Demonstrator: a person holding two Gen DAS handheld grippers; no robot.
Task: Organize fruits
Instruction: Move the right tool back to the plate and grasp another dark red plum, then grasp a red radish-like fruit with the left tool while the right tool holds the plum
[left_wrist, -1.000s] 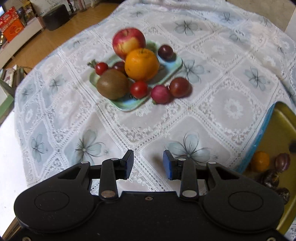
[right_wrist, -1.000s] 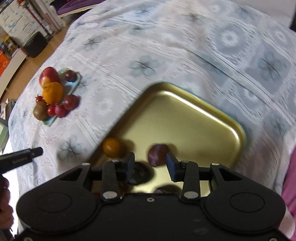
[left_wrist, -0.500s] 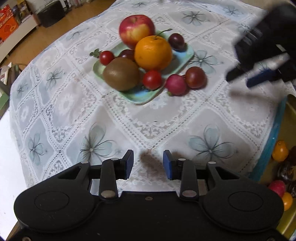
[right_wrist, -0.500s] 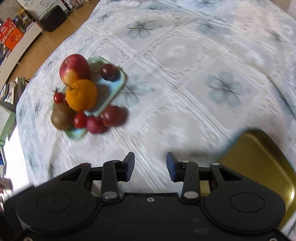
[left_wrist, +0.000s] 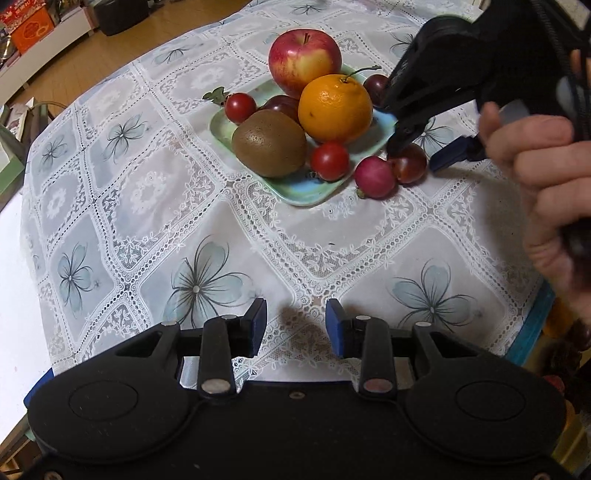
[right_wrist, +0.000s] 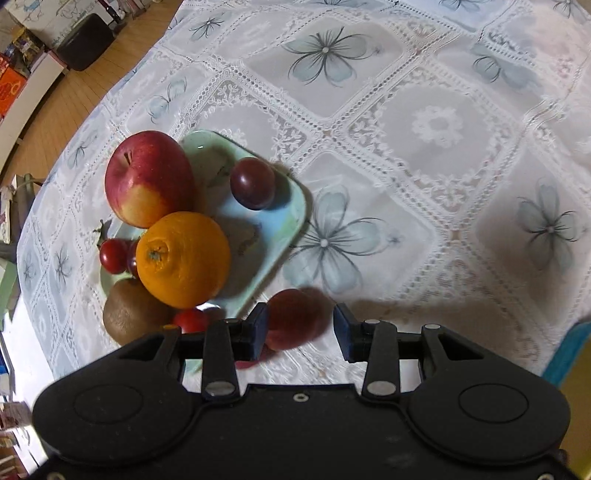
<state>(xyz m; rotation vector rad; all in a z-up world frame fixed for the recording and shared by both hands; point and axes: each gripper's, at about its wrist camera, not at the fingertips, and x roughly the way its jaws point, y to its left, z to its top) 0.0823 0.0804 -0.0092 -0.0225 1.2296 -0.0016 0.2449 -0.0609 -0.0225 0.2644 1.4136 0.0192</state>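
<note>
Straddling the dark red plum (right_wrist: 295, 317) on the tablecloth (right_wrist: 436, 192) beside the green plate (right_wrist: 291, 210), right gripper (right_wrist: 299, 328) gapes unclosed, needs centering then gentle squeeze; left gripper (left_wrist: 295, 326) idles parted, empty.

A white lace tablecloth (left_wrist: 155, 192) with blue flowers; wooden floor (left_wrist: 110, 48) and a black box (right_wrist: 83, 46) beyond

I see the pale green plate (left_wrist: 291, 192) on the lace tablecloth (left_wrist: 147, 192), carrying the red apple (left_wrist: 303, 55) behind the orange (left_wrist: 334, 107). The brown kiwi (left_wrist: 269, 142) sits left of the orange, and 2 small reddish fruits (left_wrist: 391, 171) lie on the cloth just right of the plate.
</note>
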